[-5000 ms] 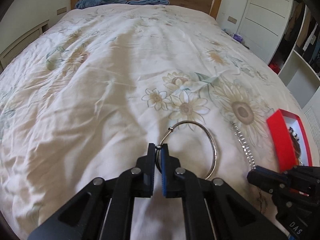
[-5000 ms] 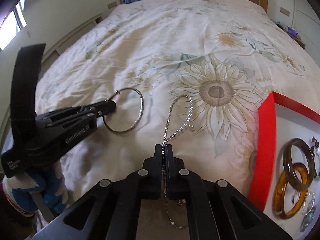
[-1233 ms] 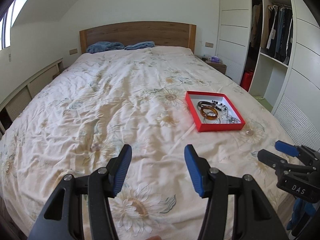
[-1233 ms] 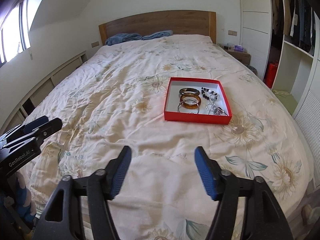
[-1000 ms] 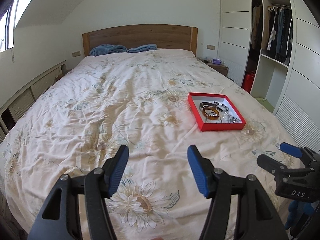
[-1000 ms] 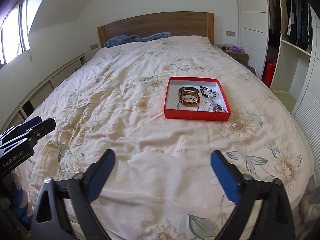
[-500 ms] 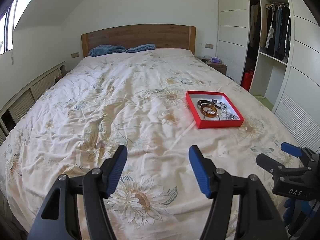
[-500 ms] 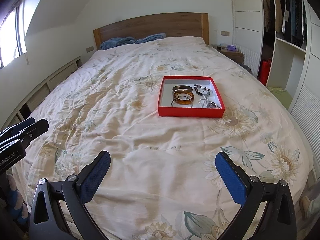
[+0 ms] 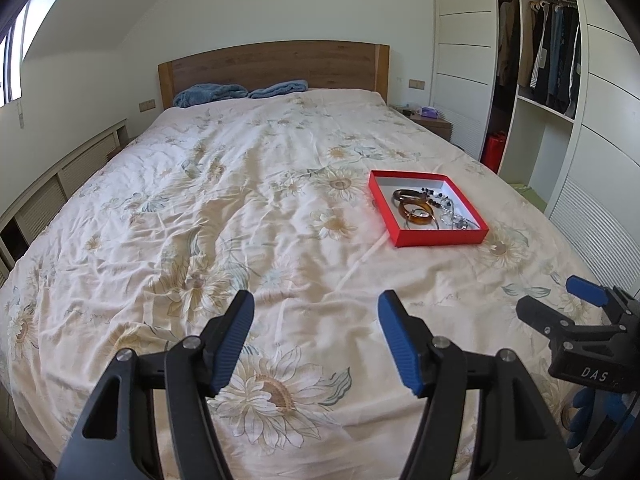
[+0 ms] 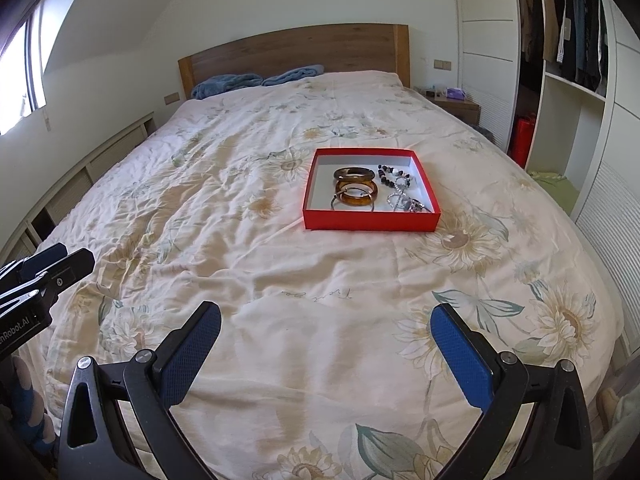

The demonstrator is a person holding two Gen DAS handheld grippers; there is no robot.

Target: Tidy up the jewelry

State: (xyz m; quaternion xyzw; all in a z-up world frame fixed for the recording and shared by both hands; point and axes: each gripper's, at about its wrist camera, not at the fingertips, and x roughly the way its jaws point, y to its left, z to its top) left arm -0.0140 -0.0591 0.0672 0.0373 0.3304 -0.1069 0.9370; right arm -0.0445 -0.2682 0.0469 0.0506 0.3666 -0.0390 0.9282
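Both the left gripper [image 9: 316, 336] and right gripper [image 10: 326, 356] hang empty with jaws spread wide, well short of the red tray [image 10: 372, 219] of bangles [image 10: 356, 194] lying ahead, nearer the right.

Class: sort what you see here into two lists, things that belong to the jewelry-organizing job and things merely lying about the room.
Belongs to the job:
red tray
amber bangles
silver ring bracelet
dark bead bracelet
silver chain

Just lying about:
blue towels
hanging clothes
nightstand
red bag
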